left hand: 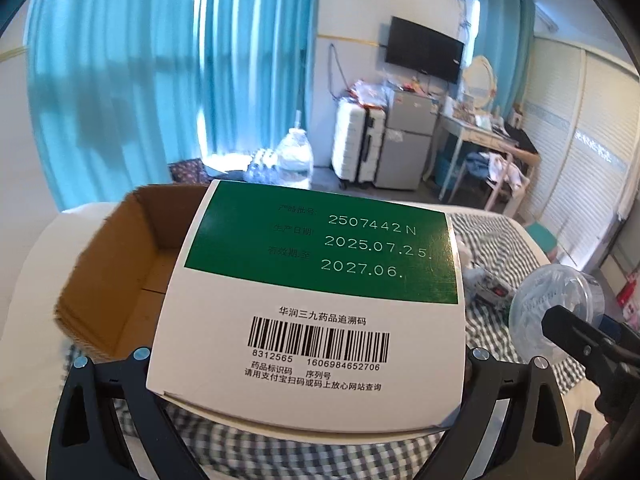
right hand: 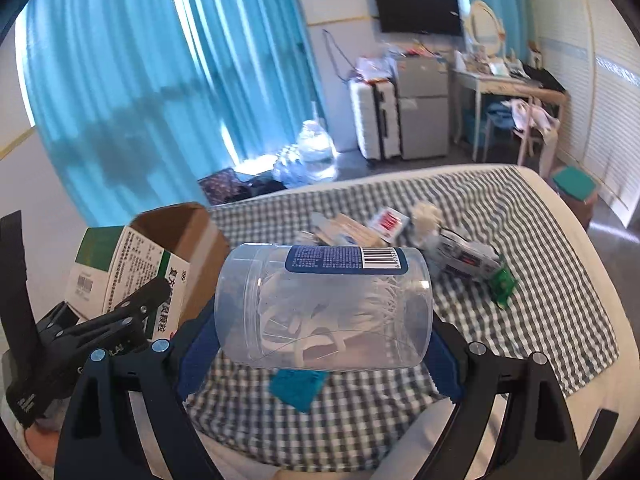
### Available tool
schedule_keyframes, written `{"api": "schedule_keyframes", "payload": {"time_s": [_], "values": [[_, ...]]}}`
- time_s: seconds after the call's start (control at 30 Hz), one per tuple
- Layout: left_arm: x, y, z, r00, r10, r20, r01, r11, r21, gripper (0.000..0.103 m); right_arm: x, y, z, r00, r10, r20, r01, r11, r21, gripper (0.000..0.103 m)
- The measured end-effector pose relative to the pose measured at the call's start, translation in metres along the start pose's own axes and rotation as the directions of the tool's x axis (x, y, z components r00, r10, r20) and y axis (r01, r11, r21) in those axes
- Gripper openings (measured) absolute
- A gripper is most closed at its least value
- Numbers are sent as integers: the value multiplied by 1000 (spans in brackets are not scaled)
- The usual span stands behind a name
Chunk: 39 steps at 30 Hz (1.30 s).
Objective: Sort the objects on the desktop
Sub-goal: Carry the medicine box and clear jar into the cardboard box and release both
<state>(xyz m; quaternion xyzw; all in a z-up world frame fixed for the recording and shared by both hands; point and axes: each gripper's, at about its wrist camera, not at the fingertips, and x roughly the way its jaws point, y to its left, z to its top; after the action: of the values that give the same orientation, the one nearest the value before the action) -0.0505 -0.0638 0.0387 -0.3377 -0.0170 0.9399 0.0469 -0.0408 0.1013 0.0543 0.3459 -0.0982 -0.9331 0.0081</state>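
Your left gripper (left hand: 316, 364) had the white and green cardboard medicine box (left hand: 320, 292) clamped across its width, printed barcode end facing the camera, lifted above the grey and white checked cloth (left hand: 500, 236) and right in front of the open brown cardboard carton (left hand: 120, 264) at the cloth's left edge. Your right gripper (right hand: 320, 340) was clenched on the clear plastic cylindrical jar (right hand: 324, 308), lying sideways between the blue-padded fingers (right hand: 196, 360), its dark blue barcode label (right hand: 344, 260) turned up and white stringy bits visible inside. You carried that jar clear of the cloth, with a small teal scrap (right hand: 298, 388) lying below it. Farther back on the cloth sat a loose heap: a red and white packet (right hand: 388, 222), a crumpled white wad (right hand: 426, 216) and a green-ended sachet (right hand: 500, 284). From the right wrist view the medicine box showed just beside the carton, both at your left
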Motion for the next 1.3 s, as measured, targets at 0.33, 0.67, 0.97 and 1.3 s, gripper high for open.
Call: {"api": "schedule_keyframes", "payload": {"time_s": [0.33, 0.67, 0.97, 1.3], "values": [[-10, 53, 14, 996, 89, 19, -87, 993, -77, 97, 4, 74, 4, 996, 83, 15, -79, 986, -147, 88], [14, 127, 6, 977, 207, -53, -213, 965, -156, 97, 42, 138, 3, 980, 190, -53, -197, 956, -215, 88], [57, 178, -8, 959, 242, -148, -267, 945, -188, 97, 102, 179, 9, 959, 245, -145, -272, 939, -212, 88], [89, 184, -9, 959, 216, -186, -241, 963, -123, 98, 163, 206, 28, 942, 284, -181, -313, 936, -160, 88]]}}
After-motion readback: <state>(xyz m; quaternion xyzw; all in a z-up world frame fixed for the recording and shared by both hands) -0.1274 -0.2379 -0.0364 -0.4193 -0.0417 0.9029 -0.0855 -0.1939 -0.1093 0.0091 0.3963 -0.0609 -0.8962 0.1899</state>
